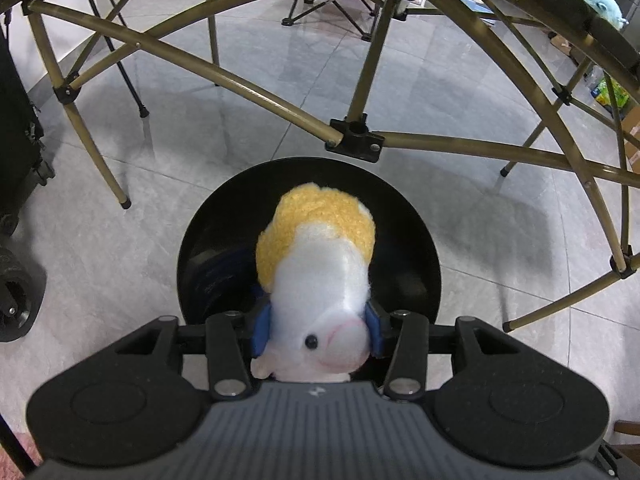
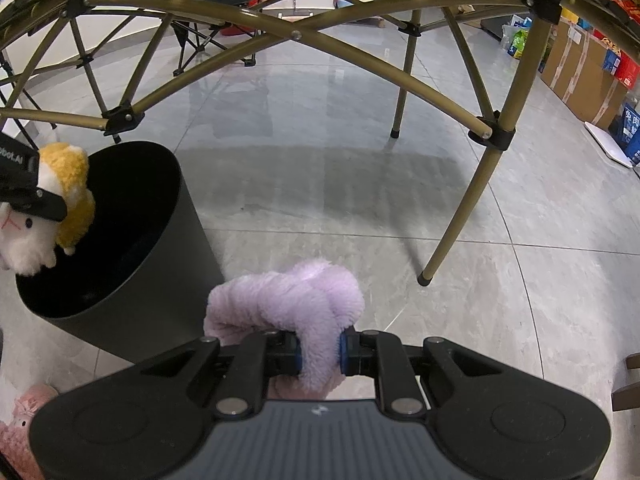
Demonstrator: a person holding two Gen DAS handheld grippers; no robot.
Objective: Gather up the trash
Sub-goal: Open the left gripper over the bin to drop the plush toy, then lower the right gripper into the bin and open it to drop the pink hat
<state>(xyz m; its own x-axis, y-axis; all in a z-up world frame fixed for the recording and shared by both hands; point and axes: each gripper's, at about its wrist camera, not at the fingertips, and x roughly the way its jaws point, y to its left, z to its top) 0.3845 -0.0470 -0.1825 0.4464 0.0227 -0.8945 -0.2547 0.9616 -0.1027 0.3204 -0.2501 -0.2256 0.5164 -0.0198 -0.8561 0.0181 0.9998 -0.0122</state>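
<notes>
A white plush toy with a yellow woolly back [image 1: 320, 264] sits between the blue pads of my left gripper [image 1: 318, 332], which press on its sides. It hangs head toward the camera over the mouth of a black round bin [image 1: 208, 216]. The right wrist view shows the same toy [image 2: 72, 184] at the left, above the bin [image 2: 160, 272], with a left gripper finger [image 2: 36, 200] across it. My right gripper [image 2: 320, 354] is shut on a lilac plush toy [image 2: 288, 296], held over the floor just right of the bin.
A brass-coloured folding table frame [image 1: 360, 136] arches overhead, its legs [image 2: 460, 216] standing on the grey tiled floor. A black wheeled case [image 1: 16, 140] is at the left. Cardboard boxes [image 2: 580, 68] line the right wall. A pink plush [image 2: 20, 432] lies lower left; a folding chair [image 2: 224, 20] stands behind.
</notes>
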